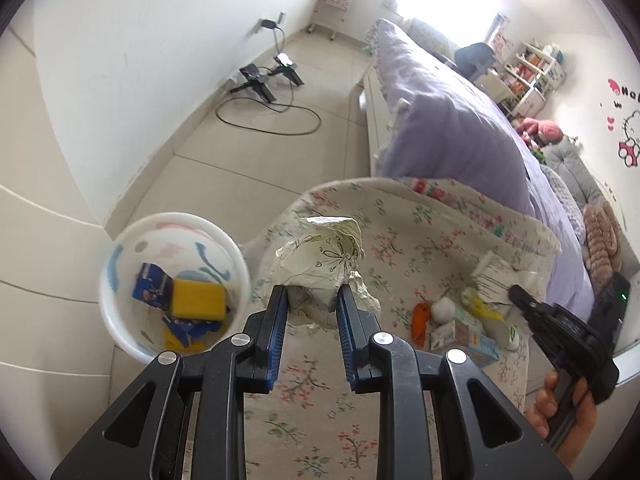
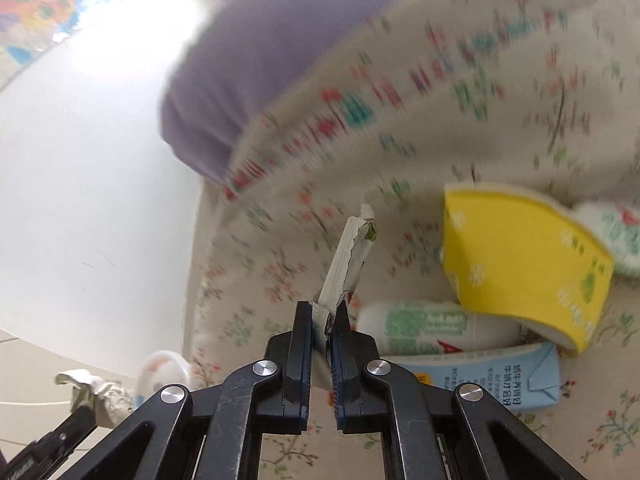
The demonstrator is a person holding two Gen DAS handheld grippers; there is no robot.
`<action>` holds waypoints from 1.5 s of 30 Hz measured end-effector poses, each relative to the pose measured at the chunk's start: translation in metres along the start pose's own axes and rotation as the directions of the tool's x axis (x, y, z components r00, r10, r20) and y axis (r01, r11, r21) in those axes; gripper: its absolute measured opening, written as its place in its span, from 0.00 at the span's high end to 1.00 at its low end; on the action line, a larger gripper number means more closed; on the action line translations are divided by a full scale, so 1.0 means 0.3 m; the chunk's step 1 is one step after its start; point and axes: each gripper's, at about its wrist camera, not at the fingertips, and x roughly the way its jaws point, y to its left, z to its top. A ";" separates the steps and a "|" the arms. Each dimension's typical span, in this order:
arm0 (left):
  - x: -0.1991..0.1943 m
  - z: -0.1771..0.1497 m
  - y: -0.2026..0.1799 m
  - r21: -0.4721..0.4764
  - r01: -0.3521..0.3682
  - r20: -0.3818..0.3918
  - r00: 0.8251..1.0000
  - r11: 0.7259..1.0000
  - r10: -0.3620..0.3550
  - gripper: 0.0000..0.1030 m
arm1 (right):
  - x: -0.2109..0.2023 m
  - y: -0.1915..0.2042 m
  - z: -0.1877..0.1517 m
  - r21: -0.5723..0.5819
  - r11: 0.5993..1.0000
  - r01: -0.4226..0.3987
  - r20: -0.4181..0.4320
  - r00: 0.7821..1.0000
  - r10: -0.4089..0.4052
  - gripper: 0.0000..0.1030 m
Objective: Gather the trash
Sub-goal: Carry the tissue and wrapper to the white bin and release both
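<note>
Crumpled paper (image 1: 320,258), grasped by the left gripper (image 1: 312,300) above the floral bedcover (image 1: 420,216), should be carried over the white bin (image 1: 120,320) before release; the right gripper (image 2: 325,312) is clenched on a torn wrapper strip (image 2: 348,256).

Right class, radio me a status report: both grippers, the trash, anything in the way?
Left gripper shut on crumpled paper, beside white bin. Right gripper shut on torn wrapper. More trash on floral bedcover. Nothing blocking.
</note>
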 end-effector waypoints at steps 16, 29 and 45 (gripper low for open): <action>0.037 0.045 0.407 -0.178 -0.189 -0.051 0.982 0.966 0.183 0.74 | 0.070 0.348 -0.158 -0.288 0.943 -0.166 -0.067 0.986 0.153 0.93; 0.104 0.055 0.460 -0.194 -0.195 -0.128 0.977 0.961 0.172 0.58 | 0.334 0.712 -0.422 -0.472 0.842 -0.261 -0.255 0.955 0.153 0.92; -0.040 0.085 0.452 -0.251 -0.132 -0.017 0.991 0.959 0.132 0.58 | 0.532 0.802 -0.505 -0.508 0.828 -0.237 -0.318 0.945 0.075 0.39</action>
